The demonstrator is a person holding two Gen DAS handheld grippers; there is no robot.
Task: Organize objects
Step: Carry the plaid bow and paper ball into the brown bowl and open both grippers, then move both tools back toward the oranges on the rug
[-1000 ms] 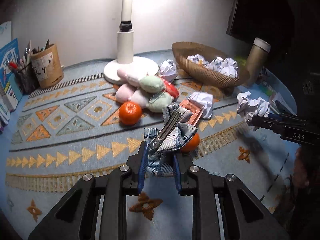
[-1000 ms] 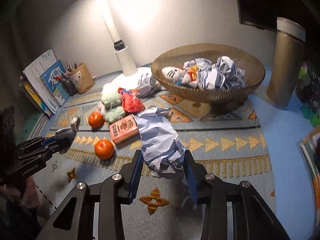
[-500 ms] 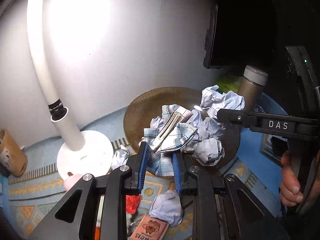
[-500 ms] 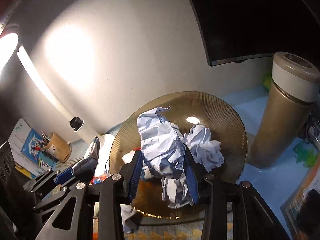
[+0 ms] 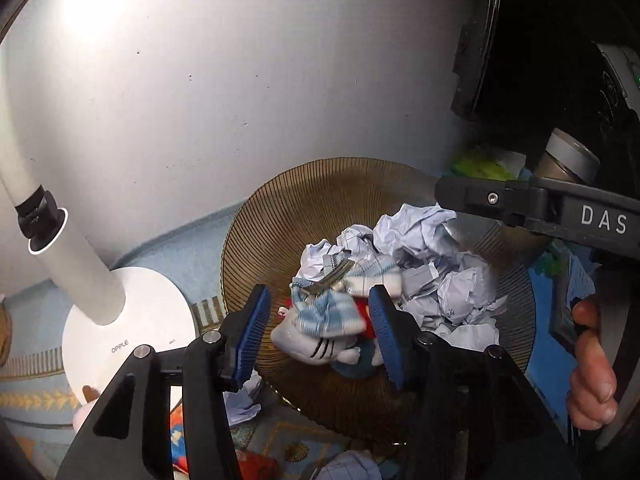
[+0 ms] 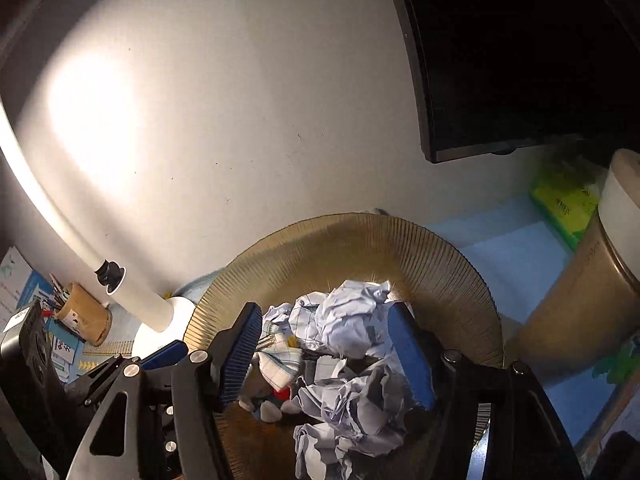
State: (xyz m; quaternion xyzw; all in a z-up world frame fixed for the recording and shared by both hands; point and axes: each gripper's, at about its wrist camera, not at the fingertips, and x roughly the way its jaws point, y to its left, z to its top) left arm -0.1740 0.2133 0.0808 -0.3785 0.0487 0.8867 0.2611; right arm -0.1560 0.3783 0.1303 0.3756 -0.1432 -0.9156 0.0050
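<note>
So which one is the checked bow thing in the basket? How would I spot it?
Find the big round brown woven basket beside the white lamp base. It is mostly full of crumpled paper balls. The bow lies on the near side of the pile, on a white cat toy, between the left gripper's blue pads: it is the only blue-and-white checked cloth, with a metal clip.

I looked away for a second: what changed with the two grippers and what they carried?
Both moved from over the rug to above the woven basket. The left hand-held gripper is opening, its plaid cloth dropped inside; the right hand-held gripper is opening, its crumpled paper now lying on the pile. Lamp and basket stayed put.
</note>
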